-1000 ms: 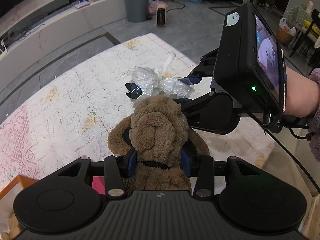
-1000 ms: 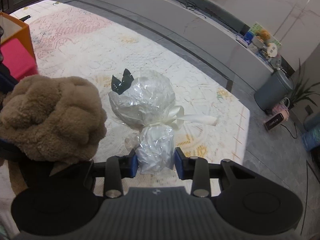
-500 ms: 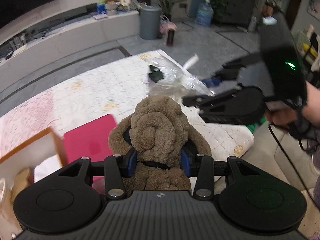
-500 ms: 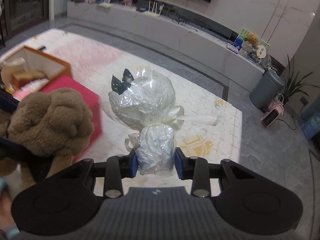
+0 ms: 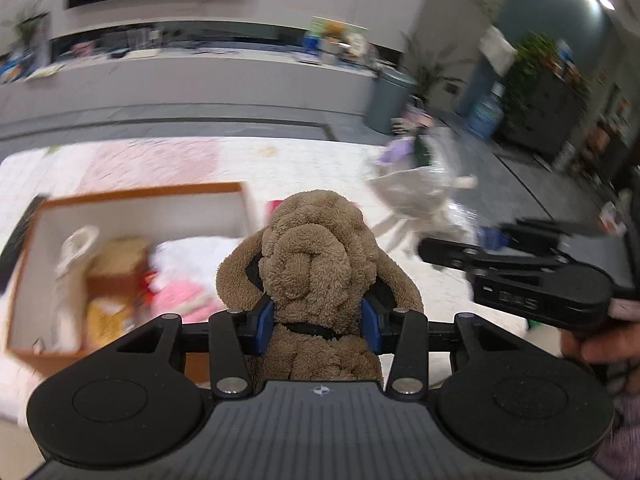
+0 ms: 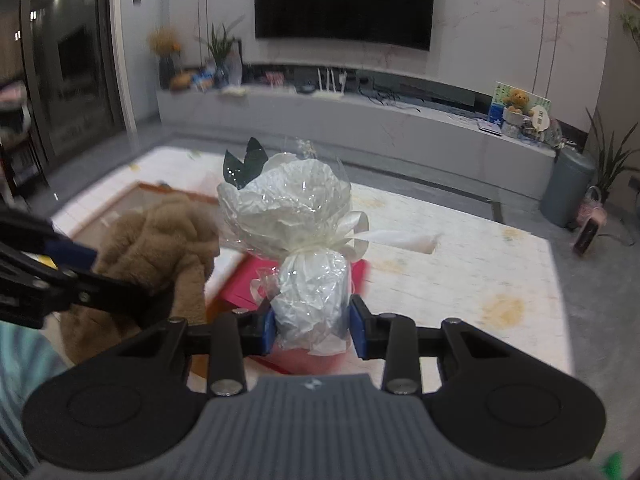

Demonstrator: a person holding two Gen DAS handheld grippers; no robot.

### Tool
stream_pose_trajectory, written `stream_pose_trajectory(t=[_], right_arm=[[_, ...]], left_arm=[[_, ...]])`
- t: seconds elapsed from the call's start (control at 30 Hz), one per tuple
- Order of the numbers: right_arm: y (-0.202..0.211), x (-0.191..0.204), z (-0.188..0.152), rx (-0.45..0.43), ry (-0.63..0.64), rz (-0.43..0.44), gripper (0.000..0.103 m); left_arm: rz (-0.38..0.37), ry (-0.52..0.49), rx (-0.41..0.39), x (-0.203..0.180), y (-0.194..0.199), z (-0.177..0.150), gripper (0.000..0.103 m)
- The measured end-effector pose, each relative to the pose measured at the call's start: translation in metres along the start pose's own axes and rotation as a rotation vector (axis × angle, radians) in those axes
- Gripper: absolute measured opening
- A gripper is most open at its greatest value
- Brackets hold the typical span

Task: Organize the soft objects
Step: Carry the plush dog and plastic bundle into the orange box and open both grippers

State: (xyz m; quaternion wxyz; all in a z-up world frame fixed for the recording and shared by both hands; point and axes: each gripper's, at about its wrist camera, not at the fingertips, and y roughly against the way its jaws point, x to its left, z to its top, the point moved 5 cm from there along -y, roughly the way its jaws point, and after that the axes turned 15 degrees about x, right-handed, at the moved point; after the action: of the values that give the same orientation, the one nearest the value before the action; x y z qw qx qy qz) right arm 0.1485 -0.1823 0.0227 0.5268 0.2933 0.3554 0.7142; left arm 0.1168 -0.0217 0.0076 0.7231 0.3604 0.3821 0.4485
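1. Living-room clutter rings the scene: a pale patterned surface [image 6: 460,248] stretches toward a long grey media bench [image 6: 360,120] under a dark wall television [image 6: 344,0], with a grey bin [image 6: 568,184] off to the right.
2. Left tool [image 5: 318,322] is pressed in on a brown plush toy [image 5: 316,256], its blue pads [image 5: 265,320] pinching the toy's lower body while the head stands up above them.
3. Right tool [image 6: 312,330] is clamped on the stem of a cellophane-wrapped bundle [image 6: 288,208] tied with a cream ribbon; the bundle rises upright, clear of the surface.
4. Below and left of the plush toy sits an open orange-edged box [image 5: 132,196] already holding soft things, blurred; a pink lid [image 6: 244,280] lies beside it under the bundle.
5. Both tools hang close together, side by side over the box's near edge; wide bare surface lies to the right.
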Motion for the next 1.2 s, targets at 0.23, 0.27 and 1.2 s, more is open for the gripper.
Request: stream_pose_trajectory(t=[0.23, 0.27, 1.2], right_arm=[[-0.004, 0.062, -0.001, -0.077, -0.043, 0.066, 0.036], [-0.006, 0.068, 0.000, -0.084, -0.047, 0.077, 0.036], [-0.142, 0.129, 0.041, 0.073, -0.199, 0.105, 0.036]], left_arm=[[0.019, 0.151, -0.086, 0.063, 0.024, -0.019, 0.050], [0.022, 0.165, -0.103, 0.070, 0.026, -0.020, 0.050], [0.037, 0.315, -0.113, 0.165, -0.036, 0.006, 0.050]])
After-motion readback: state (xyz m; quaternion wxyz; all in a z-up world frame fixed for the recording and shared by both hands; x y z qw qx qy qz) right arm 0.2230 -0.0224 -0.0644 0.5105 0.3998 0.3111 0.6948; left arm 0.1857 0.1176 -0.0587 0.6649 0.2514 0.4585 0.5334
